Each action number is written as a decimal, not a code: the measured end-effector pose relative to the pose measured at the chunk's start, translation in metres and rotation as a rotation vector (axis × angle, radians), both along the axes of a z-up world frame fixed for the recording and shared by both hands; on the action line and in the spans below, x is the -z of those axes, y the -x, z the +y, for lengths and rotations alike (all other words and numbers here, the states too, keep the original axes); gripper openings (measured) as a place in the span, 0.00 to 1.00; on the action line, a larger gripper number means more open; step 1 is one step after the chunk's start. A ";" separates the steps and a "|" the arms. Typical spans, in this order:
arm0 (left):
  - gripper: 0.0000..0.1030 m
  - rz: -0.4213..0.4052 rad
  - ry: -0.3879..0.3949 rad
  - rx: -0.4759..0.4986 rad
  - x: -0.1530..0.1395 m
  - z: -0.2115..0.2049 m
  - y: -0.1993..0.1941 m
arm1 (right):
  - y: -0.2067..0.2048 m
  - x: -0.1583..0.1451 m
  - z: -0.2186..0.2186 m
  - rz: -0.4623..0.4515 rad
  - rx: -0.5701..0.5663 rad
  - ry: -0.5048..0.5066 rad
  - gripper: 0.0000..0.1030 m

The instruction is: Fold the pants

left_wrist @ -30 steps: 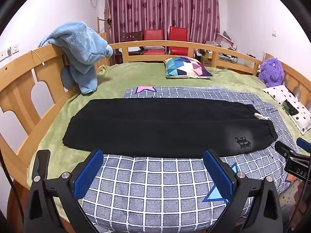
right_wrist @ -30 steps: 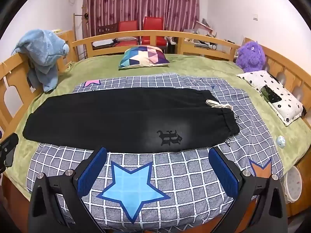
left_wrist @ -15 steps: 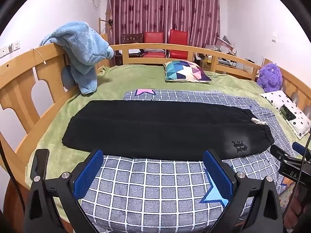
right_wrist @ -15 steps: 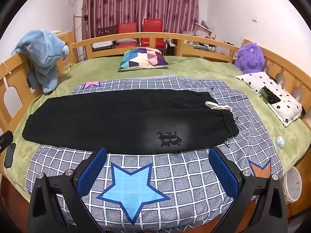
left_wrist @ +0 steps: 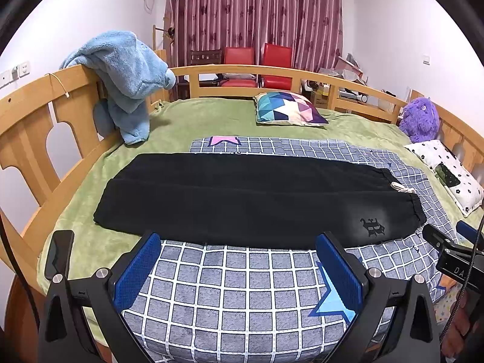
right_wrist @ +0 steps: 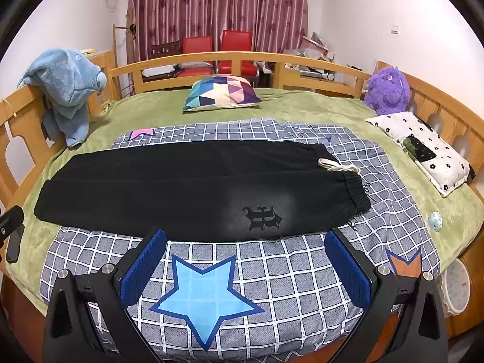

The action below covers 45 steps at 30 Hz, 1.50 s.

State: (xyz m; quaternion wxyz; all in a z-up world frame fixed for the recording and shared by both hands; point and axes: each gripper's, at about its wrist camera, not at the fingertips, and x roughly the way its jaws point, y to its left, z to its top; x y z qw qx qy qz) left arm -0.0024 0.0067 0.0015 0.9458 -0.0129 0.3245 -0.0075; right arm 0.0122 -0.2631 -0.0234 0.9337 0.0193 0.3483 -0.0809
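Long black soft-knit pants (right_wrist: 187,187) lie flat, likely limp; grasp elasticated waistband (right_wrist: 355,190) and cuffs; both jaws wide open, empty.

Bed (left_wrist: 75,217) carries checked quilt (left_wrist: 242,287), pants (left_wrist: 242,199), pillows.

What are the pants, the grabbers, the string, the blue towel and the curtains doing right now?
black pants: flat, folded lengthwise, legs stacked, not held.
drawstring: loose on the waistband.
left gripper: open, empty, short of the pants.
right gripper: open, empty, short of the pants.
blue towel: draped over the bed rail.
curtains: drawn shut.
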 end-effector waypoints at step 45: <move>1.00 0.000 -0.003 -0.001 0.000 -0.004 0.001 | -0.001 0.001 0.000 -0.002 0.005 -0.003 1.00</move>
